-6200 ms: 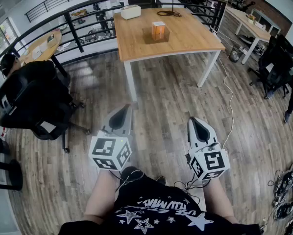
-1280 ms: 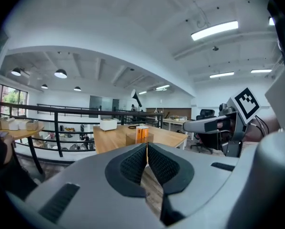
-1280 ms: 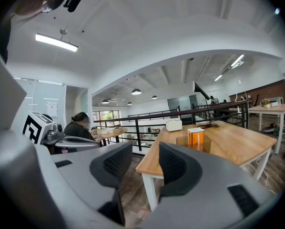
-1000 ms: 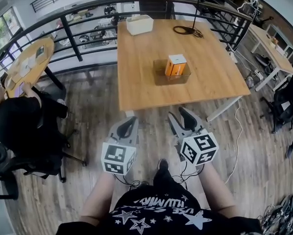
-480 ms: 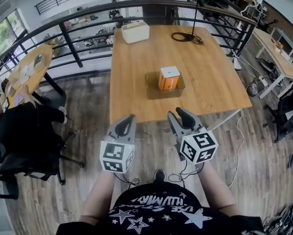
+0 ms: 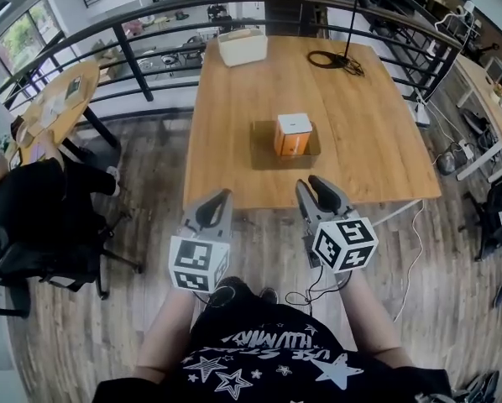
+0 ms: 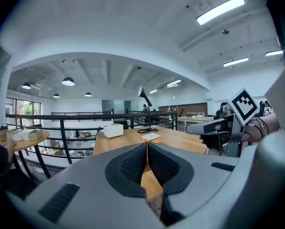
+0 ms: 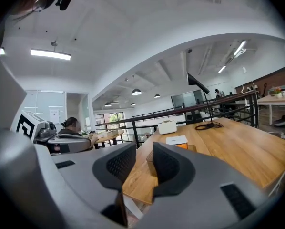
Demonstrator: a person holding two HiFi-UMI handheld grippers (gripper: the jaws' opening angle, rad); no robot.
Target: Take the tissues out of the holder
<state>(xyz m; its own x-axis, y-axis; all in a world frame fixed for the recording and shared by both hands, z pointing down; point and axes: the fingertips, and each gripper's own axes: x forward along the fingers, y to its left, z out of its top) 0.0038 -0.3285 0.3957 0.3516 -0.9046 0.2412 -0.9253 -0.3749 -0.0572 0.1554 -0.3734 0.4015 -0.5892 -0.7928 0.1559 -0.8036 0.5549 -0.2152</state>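
Orange tissues with a white top stand upright in a see-through holder out on the wooden tabletop, ahead of both grippers and well apart from them; honestly the holder is hard to make out from the head view, it's mostly a darker square patch round the pack.

The left gripper hangs by the near edge of the tabletop; in the left gripper view its pads are pressed together with nothing between them, just a hairline slit; that view only shows the top of the tissues peeking over the closed jaws, and the gripper's own body blocks the rest.

The right gripper is just to its right, also by the near edge; its jaws are a narrow gap apart and empty, and they've just been closing; through that gap the right gripper view catches one side of the holder, while the right-hand jaw covers part of it.

Past the tissues, near the far edge, there's a white box and a coiled black cable, with a black railing behind; off to the left gripper's left a person in black sits on an office chair, partly cut off by the frame edge.
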